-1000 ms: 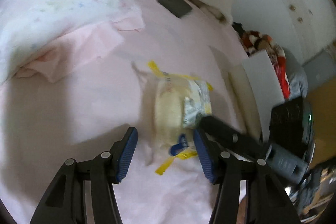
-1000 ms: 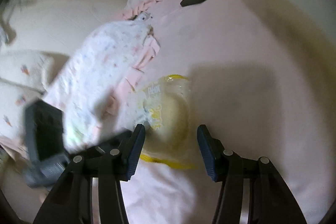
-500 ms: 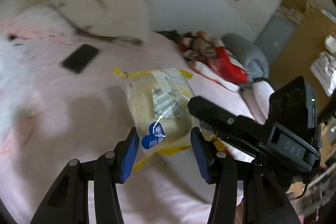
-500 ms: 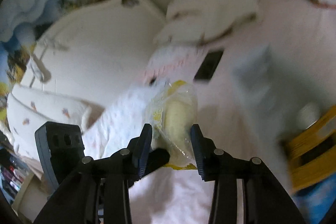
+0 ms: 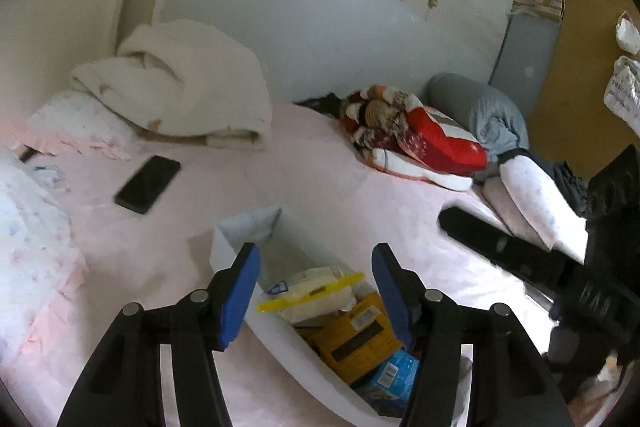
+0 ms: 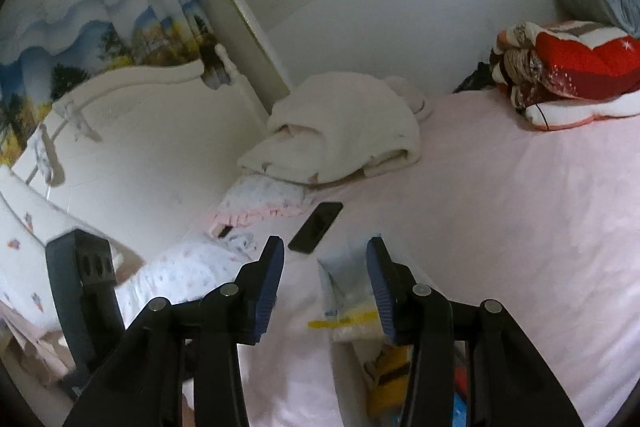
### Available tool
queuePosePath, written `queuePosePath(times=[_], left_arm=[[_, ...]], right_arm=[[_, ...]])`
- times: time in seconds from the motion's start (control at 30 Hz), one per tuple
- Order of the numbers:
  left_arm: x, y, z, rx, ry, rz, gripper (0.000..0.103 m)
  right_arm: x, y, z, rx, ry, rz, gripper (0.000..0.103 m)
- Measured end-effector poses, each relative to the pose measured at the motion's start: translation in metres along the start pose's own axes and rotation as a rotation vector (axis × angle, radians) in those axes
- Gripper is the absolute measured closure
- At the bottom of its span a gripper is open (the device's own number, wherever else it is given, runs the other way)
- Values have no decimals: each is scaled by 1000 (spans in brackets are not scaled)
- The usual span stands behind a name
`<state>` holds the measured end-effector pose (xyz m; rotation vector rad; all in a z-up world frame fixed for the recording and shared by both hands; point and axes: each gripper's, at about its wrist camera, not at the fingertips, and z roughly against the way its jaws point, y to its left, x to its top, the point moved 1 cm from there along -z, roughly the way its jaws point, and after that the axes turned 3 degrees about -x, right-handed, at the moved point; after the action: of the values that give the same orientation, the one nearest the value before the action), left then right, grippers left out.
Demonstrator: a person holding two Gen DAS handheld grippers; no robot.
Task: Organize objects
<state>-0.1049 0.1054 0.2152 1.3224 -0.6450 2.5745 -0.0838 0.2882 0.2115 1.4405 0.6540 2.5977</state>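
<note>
The left gripper hangs wide open and empty, directly above the clear food pouch with yellow seals. The right gripper is likewise spread and holds nothing. The pouch lies on top of a yellow packet and a blue box inside the white bag on the pink bed. The bag's soft walls could sag, letting the perched pouch slide out. A black phone lies well apart, still unsorted.

Being counted: one phone, one white bin, three packets inside, two blankets, two grippers.
</note>
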Motion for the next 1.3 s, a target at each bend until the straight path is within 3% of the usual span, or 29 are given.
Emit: queuePosePath(times=[0.07,0.13,0.2,0.33,0.5,0.67,0.93,1.17,1.3], left_arm=[[-6,-11,21,55,-74,-32,43],[-10,-18,35,115,-106,-63,30],[-11,-28,47,153,-122,-115,29],[-12,-38,50,125,3,-177,29],[-40,-34,46,132,110,-229,29],[-62,-25,41,158,127,-231,29],[-68,-24,48,238,92,-278,29],[-64,-18,50,183,80,-236,29],[-63,-14,51,178,75,-227,29]], right_arm=[[-7,3,4,-35,60,39,59],[-15,10,10,-46,106,70,59],[-20,19,23,-46,119,116,59],[-30,27,38,-119,189,155,58],[-57,14,29,-187,326,106,56],[-75,15,14,-286,430,144,56],[-82,24,8,-314,453,165,57],[-80,25,8,-316,429,161,57],[-77,28,11,-298,370,168,57]])
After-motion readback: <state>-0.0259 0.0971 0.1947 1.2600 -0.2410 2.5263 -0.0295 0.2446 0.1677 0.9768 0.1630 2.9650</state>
